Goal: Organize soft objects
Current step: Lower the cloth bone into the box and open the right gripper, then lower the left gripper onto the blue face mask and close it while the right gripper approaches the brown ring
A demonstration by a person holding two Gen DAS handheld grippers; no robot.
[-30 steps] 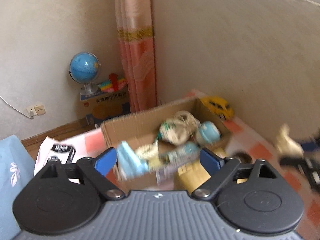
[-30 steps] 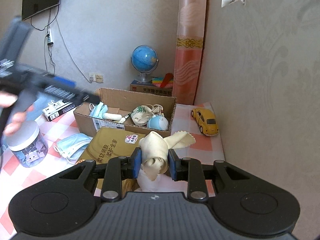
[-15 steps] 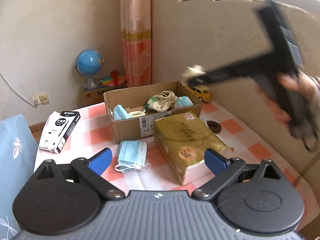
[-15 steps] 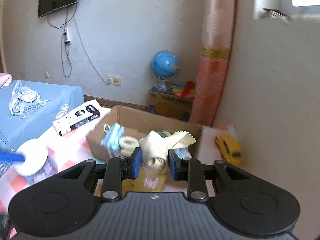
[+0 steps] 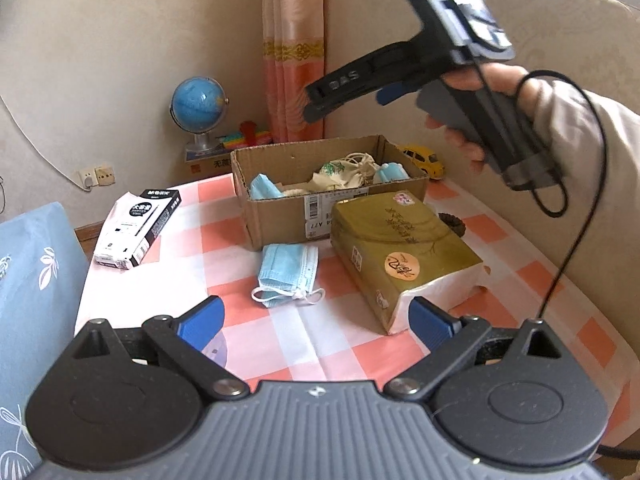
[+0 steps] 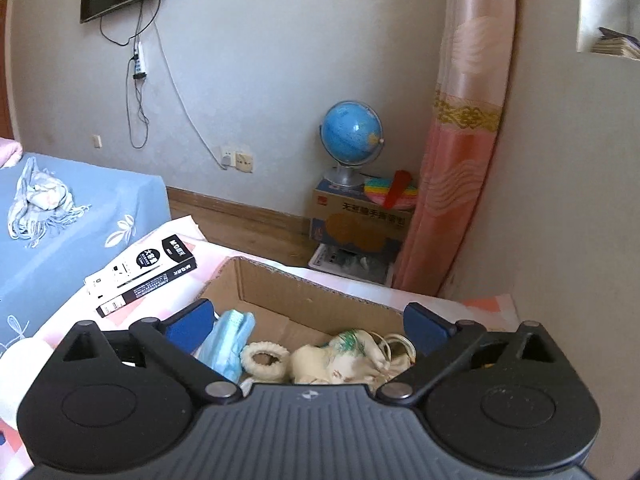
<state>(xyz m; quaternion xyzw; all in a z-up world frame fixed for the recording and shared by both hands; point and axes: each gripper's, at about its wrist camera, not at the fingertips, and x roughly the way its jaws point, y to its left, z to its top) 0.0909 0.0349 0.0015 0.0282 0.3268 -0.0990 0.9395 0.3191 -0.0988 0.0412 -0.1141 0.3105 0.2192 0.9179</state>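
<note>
On the bench point(image 5: 280, 344) a cardboard box point(image 5: 280, 220) stands toward the back, holding a face mask point(image 5: 262, 186) at its left and a drawstring pouch point(image 5: 344, 172) to the right; a second mask point(image 5: 290, 274) lies before the box, a tissue pack point(image 5: 404, 256) just right of it, a pen box point(image 5: 138, 228) well left, a toy car point(image 5: 424, 156) behind right

blue mask point(image 5: 289, 276): flat on table | cream pouch point(image 6: 340, 364): in cardboard box point(image 5: 280, 216)
</note>
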